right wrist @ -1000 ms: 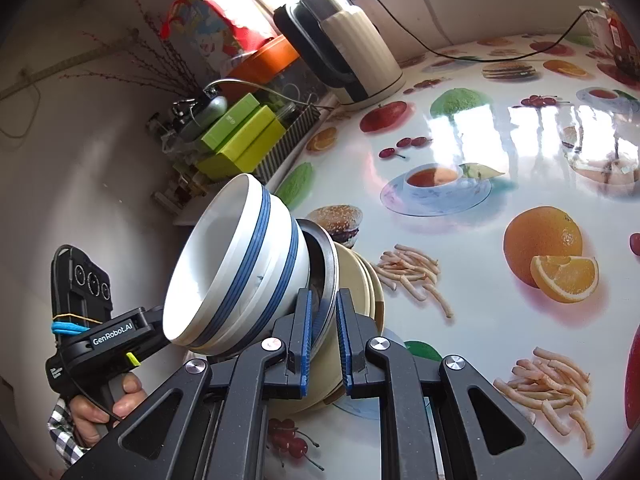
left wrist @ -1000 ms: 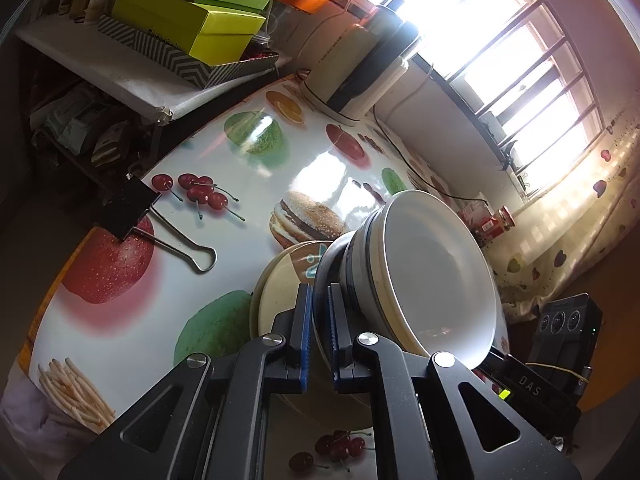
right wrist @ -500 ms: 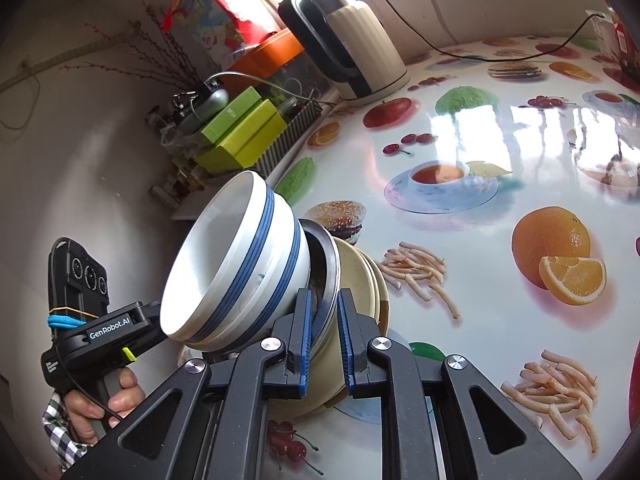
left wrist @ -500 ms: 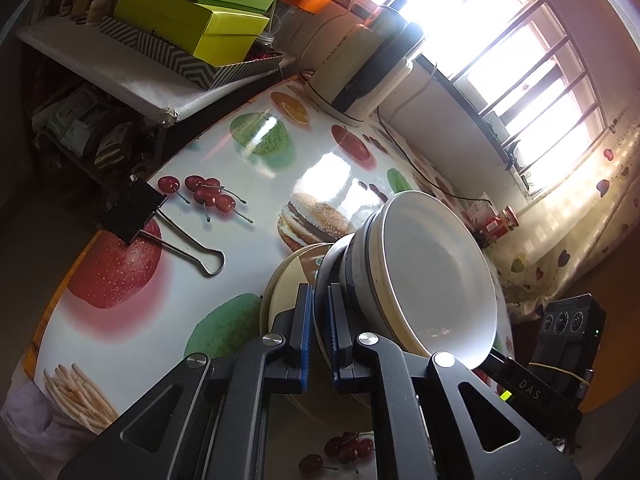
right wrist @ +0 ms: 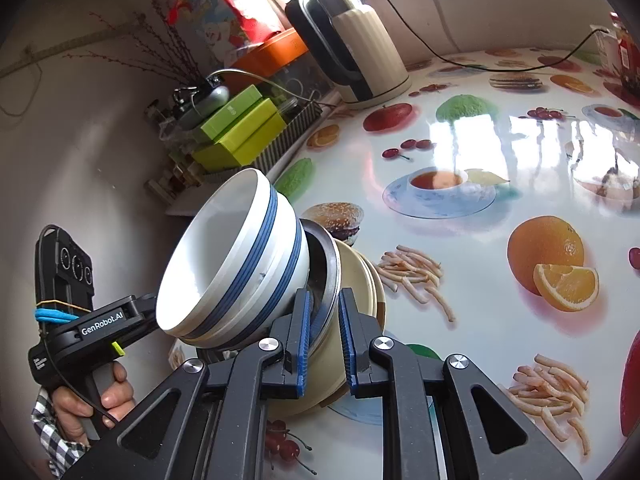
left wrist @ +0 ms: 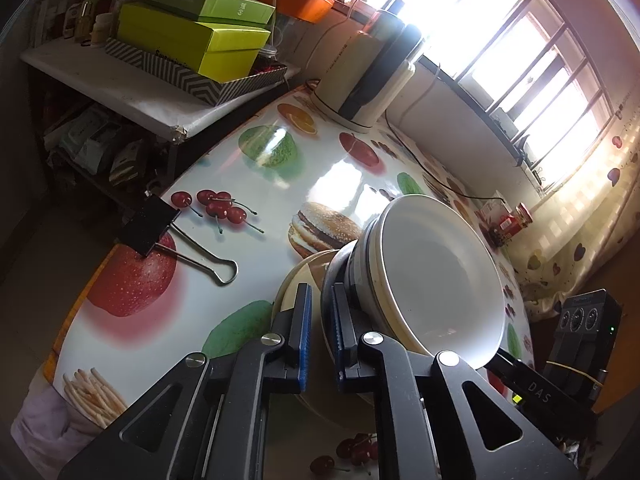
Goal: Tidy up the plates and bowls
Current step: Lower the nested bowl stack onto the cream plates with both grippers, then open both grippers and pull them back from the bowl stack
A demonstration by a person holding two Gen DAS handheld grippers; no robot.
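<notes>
Both pairs of fingers have widened since a second ago, from pinching the metal plate's rim to a narrow gap around it.

Our listing, by size, places given from the kettle [right wrist: 356, 52]:
- Table [right wrist: 480, 240], printed with fruit and burgers; the kettle stands at its far edge.
- Stack of dishes, well in front of the kettle, tilted on edge: two white bowls with blue bands [right wrist: 236, 256] nested in a dark metal plate [right wrist: 330, 264], cream plates [right wrist: 364, 280] behind.
- Our left gripper [left wrist: 320, 336]: fingers narrowly parted, metal plate [left wrist: 334, 280] rim between them, beside the white bowl [left wrist: 436, 280].
- Our right gripper [right wrist: 325, 344]: fingers narrowly parted, plate rim in the gap; contact we cannot tell.
- Binder clip [left wrist: 168, 236], near the table's edge, well apart from the kettle [left wrist: 368, 76].
</notes>
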